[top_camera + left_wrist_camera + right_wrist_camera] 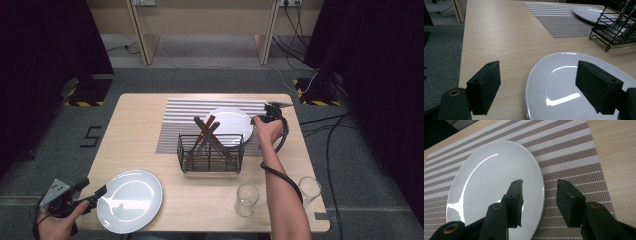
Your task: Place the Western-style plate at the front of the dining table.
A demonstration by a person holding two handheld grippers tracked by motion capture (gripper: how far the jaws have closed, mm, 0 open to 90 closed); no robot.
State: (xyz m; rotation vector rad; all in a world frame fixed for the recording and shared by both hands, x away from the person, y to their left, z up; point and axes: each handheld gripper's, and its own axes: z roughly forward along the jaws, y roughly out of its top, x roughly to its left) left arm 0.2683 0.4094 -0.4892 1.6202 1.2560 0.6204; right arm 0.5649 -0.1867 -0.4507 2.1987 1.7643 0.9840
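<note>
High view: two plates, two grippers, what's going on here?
A person works a gripper in each hand. The right gripper is open, straddling the rim of the far plate on the striped mat. The left gripper is open at the edge of the near plate. Neither plate is gripped. A wire rack with utensils sits between them, two glasses in front.

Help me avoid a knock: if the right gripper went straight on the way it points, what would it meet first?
Likely the right rim of the white plate on the striped mat: the right gripper has open jaws straddling that rim. Depth is uncertain.
</note>
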